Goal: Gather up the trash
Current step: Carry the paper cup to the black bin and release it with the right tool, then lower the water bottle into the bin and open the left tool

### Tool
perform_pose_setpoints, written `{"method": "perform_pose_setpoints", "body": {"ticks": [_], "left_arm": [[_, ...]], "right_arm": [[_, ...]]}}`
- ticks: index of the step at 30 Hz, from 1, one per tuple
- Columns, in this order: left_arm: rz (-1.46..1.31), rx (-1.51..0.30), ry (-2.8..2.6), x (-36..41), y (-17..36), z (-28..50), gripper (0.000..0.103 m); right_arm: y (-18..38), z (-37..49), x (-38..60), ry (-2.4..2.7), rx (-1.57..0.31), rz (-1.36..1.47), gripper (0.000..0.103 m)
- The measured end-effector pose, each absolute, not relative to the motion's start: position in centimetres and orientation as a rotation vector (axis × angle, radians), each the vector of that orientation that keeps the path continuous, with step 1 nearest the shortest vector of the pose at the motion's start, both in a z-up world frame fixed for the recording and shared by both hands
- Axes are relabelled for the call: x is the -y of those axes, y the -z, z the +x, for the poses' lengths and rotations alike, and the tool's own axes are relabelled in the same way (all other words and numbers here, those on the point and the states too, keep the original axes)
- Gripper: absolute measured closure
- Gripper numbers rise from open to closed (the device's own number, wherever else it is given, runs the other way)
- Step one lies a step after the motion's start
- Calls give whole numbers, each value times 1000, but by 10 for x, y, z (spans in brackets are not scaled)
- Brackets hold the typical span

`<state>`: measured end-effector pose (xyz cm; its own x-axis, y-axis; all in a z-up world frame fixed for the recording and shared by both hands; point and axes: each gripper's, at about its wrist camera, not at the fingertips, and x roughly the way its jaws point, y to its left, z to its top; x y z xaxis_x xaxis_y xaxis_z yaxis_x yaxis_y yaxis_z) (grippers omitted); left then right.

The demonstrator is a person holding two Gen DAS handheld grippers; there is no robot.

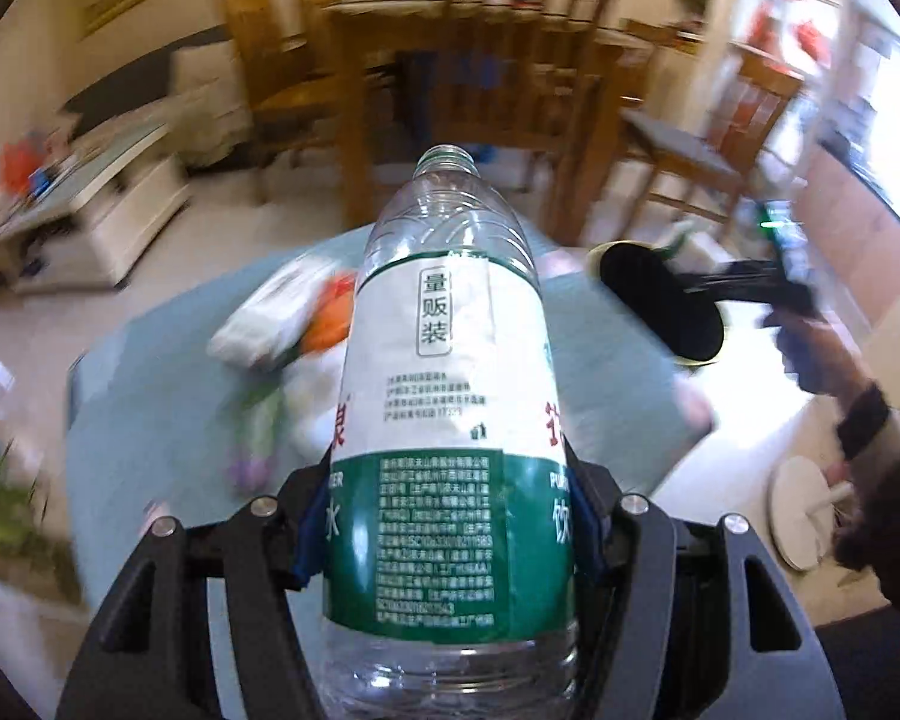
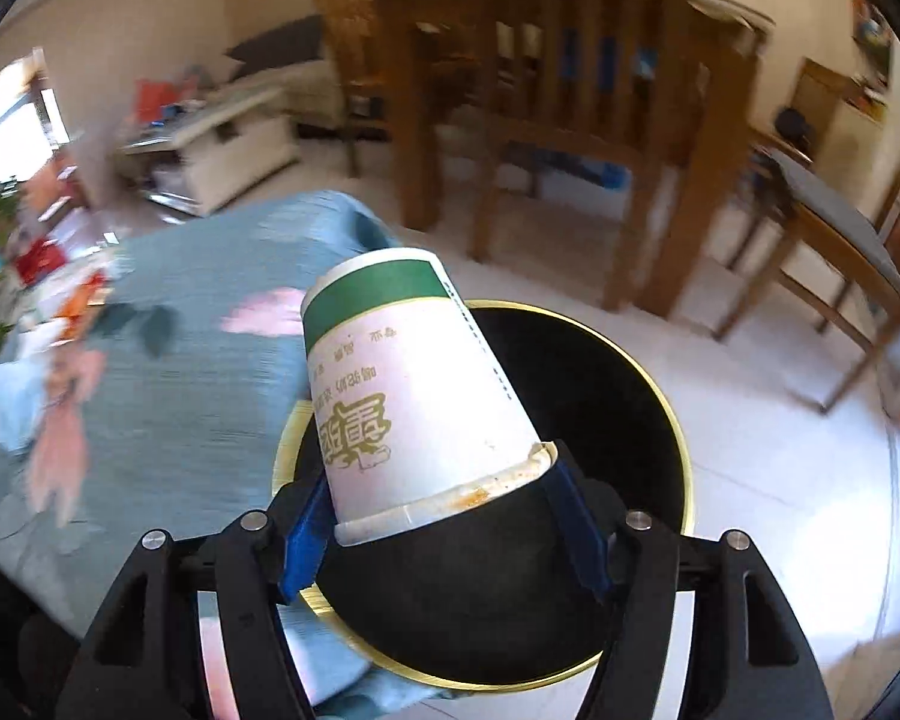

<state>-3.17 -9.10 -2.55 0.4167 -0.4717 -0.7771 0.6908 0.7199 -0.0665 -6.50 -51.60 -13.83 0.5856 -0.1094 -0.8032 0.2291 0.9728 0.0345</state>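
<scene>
My left gripper [image 1: 447, 531] is shut on a clear, uncapped plastic water bottle [image 1: 450, 396] with a white and green label, held above a blue-clothed table [image 1: 150, 396]. My right gripper [image 2: 444, 516] is shut on a stained white and green paper cup [image 2: 408, 396], upside down and tilted, right above the open black trash bin with a gold rim [image 2: 660, 420]. The bin [image 1: 660, 300] and the right gripper [image 1: 780, 276] also show in the left wrist view at the right.
More trash lies on the table: a white packet [image 1: 270, 318], an orange item [image 1: 330, 318] and wrappers [image 2: 72, 300]. Wooden chairs [image 2: 570, 120], a wooden table and a low white cabinet [image 1: 102, 210] stand behind. A white round stool base [image 1: 804, 510] is on the floor.
</scene>
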Motion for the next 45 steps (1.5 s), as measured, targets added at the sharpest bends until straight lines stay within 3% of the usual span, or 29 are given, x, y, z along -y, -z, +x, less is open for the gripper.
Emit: {"method": "perform_pose_setpoints", "body": {"ticks": [1, 6, 10, 21, 23, 27, 36, 45], "left_arm": [[306, -851, 791, 116, 21, -33, 41], [390, -835, 972, 221, 21, -37, 41], [441, -860, 1073, 289, 37, -42, 41], [555, -991, 1085, 449, 130, -16, 39], [560, -983, 1083, 455, 133, -13, 33], [556, -959, 1045, 462, 138, -9, 9], [496, -965, 986, 408, 132, 7, 8], [417, -910, 779, 255, 101, 17, 3]], "right_arm": [[144, -63, 524, 211, -930, 152, 2], [171, -59, 560, 216, -986, 298, 3], [153, -89, 573, 225, -882, 341, 3], [153, -127, 595, 343, -857, 333, 3], [154, -128, 599, 338, -855, 344, 3], [150, -128, 600, 341, -845, 351, 3], [125, -118, 568, 299, -807, 320, 3], [113, -55, 483, 115, -806, 300, 3]]}}
